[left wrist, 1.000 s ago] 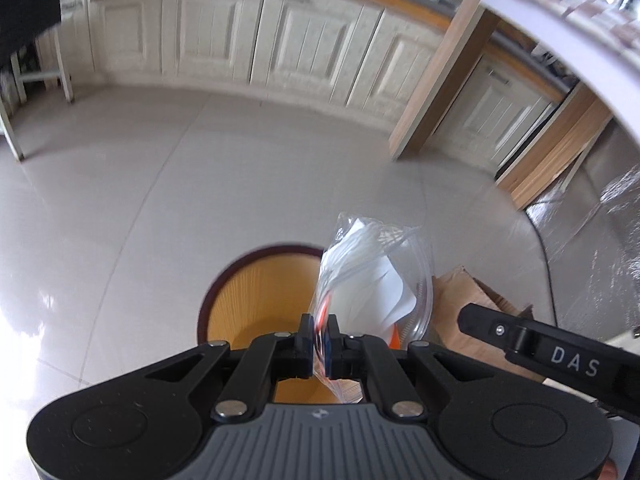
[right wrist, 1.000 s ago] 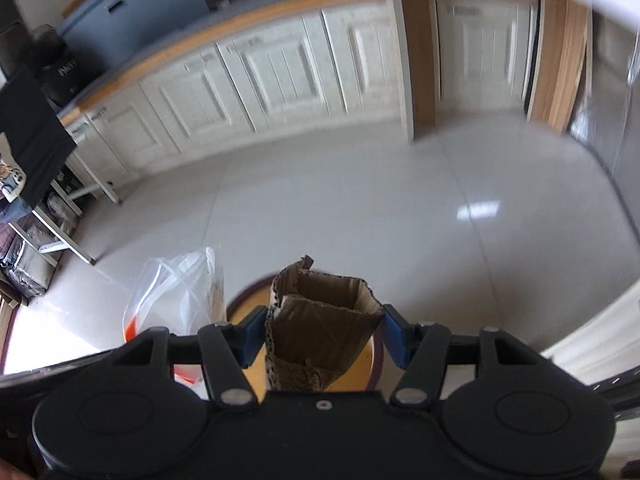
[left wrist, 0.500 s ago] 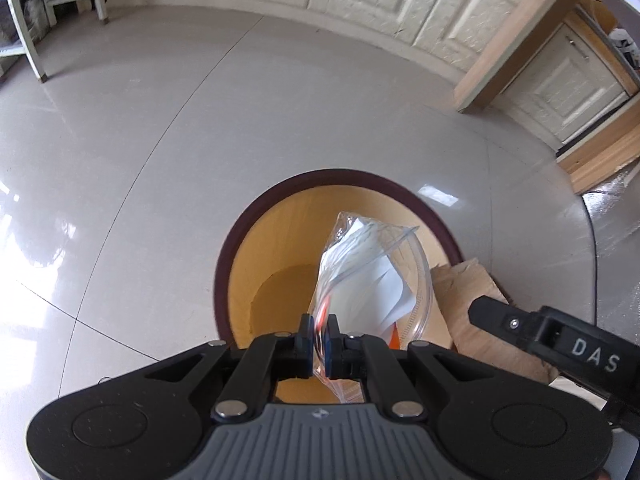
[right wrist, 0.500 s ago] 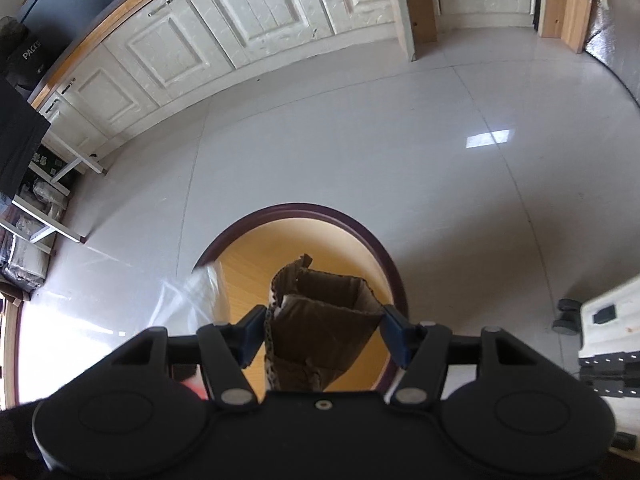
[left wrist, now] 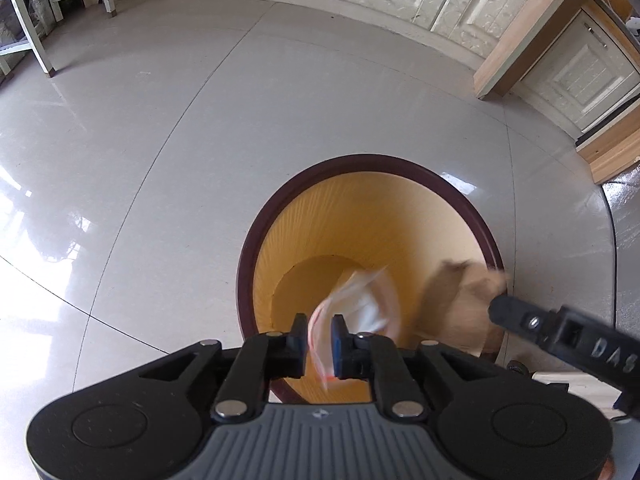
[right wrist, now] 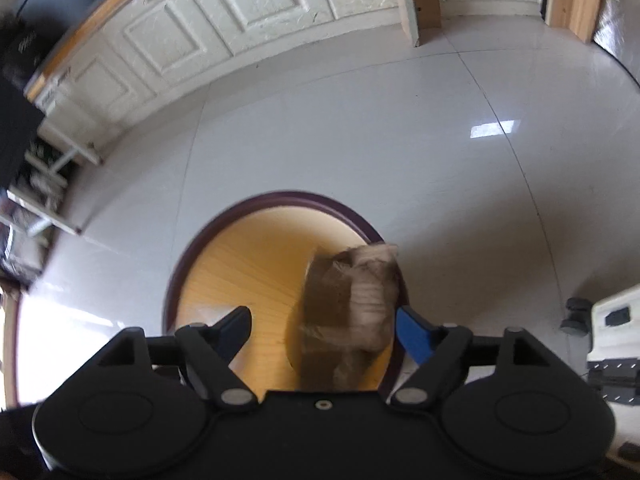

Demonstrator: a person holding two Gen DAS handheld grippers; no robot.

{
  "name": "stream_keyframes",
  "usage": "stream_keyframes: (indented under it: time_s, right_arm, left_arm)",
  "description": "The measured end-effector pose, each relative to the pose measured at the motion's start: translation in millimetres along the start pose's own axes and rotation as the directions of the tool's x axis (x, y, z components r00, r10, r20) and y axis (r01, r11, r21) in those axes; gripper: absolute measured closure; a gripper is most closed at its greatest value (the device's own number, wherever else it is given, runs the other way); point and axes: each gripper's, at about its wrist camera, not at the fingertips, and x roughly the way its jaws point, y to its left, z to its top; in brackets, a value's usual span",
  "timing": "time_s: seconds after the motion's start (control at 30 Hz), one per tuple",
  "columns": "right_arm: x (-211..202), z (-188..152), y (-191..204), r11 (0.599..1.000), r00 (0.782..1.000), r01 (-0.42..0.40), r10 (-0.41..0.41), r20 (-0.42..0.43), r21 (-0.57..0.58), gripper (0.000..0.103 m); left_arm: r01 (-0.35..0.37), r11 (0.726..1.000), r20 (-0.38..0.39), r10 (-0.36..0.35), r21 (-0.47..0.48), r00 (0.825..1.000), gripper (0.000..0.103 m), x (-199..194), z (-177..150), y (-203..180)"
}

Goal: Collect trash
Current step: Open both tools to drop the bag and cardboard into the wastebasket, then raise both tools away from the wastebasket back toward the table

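- The left tool point(left wrist: 320, 332) points down over the round bin point(left wrist: 256, 240) on the floor point(left wrist: 160, 120). Its jaws are opening, and the blurred clear plastic bag point(left wrist: 360, 304) is between them over the yellow inside of the bin.
- The right tool point(right wrist: 323, 326) is opening wide. The blurred cardboard piece point(right wrist: 348, 304) is between its jaws near the blue right finger, over the bin; I cannot tell if it touches.

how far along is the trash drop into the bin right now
Done: both grippers are over the open bin. In hand: the left gripper is opening, the blurred plastic bag between its fingers; the right gripper is opening, the cardboard piece slipping free. Left: both pieces landing inside.
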Motion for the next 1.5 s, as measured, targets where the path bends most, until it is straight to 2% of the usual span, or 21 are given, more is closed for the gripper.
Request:
stream_keyframes:
  time_s: [0.23,0.43,0.53,0.6,0.93,1.1,1.23,1.5]
  right_arm:
    - [0,-2,5,0.999,0.999,0.006,-0.008,-0.035,-0.049,0.018]
    - [-2,-6,7,0.996,0.998,0.042,-0.046,-0.052,-0.076,0.013]
    - [-5,-9,6,0.994,0.996,0.063,-0.068,-0.054,-0.093,0.011]
    - [-8,-11,5,0.993,0.996,0.067,-0.072,-0.054,-0.096,0.006]
    - [-25,-19,-3,0.986,0.988,0.140,-0.145,-0.050,-0.090,0.000]
    - [-43,-23,3,0.976,0.982,0.186,-0.189,-0.022,-0.110,0.000]
    - [-67,-28,12,0.970,0.979,0.202,-0.203,0.008,-0.133,0.000]
    - [-126,-51,33,0.951,0.968,0.247,-0.236,0.081,-0.184,0.000]
  left_arm:
    - [-0.027,0.999,0.000,0.027,0.018,1.000,0.075,-2,3,-3]
    - [-0.039,0.999,0.005,0.039,0.035,0.999,0.064,-9,0,-1]
    - [-0.040,0.998,0.000,0.040,0.045,0.999,0.052,-12,-2,-2]
    - [-0.041,0.998,0.007,0.041,0.045,0.999,0.042,-15,-5,0]
    - [-0.076,0.997,0.016,0.076,0.027,0.997,0.019,-37,-17,15]
    - [-0.089,0.996,0.049,0.089,0.011,0.995,0.004,-65,-21,29]
    - [-0.096,0.995,0.072,0.094,0.033,0.993,0.000,-89,-28,33]
    - [-0.098,0.993,0.137,0.087,0.069,0.987,0.000,-144,-50,36]
